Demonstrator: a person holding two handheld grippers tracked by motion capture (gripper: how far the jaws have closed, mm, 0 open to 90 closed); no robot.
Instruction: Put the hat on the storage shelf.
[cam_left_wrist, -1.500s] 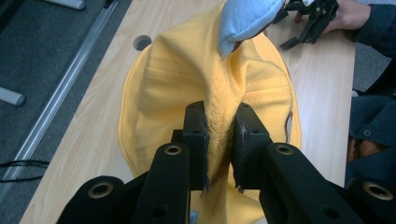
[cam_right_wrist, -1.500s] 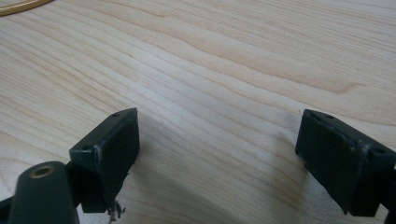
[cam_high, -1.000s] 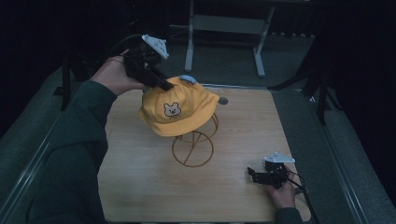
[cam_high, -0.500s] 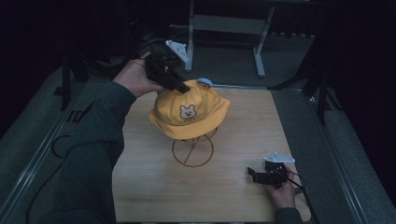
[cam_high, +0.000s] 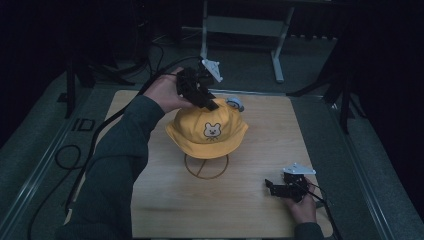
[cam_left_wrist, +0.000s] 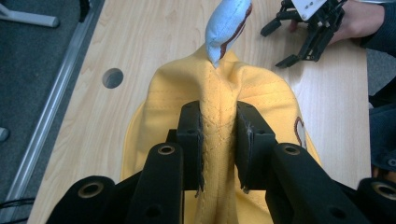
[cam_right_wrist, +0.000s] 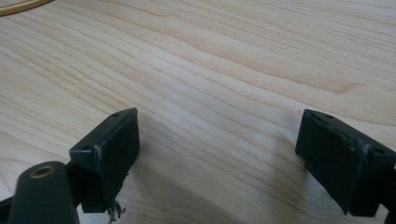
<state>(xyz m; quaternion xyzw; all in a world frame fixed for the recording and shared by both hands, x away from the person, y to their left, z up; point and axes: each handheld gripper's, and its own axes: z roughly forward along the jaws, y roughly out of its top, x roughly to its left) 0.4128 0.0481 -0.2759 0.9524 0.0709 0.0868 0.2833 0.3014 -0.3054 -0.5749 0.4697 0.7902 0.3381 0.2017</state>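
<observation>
Left tool (cam_left_wrist: 218, 140): 2 black jaws pinched tight on a stitched ridge of the hat's crown.
Hat (cam_high: 207, 131): yellow cotton, soft brim, bear patch in front, pale blue ear (cam_left_wrist: 227, 25); sits on the stand, mid-counter.
Stand (cam_high: 206, 167): thin wire, round base.
Left arm: raised, reaching over hat.
Right tool (cam_right_wrist: 217, 154): jaws wide apart, holding nothing, low over counter.
Counter (cam_high: 250, 205): pale wood, visible grain.

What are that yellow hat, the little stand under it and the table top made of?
The yellow hat looks like soft woven cotton, matte: stitched seams show and it folds where the left gripper pinches it. The stand seems to be thin metal wire with a gold finish, bent into a ring; it could be coated. The table top looks like pale wood or wood veneer, smooth, with clear grain lines.
</observation>
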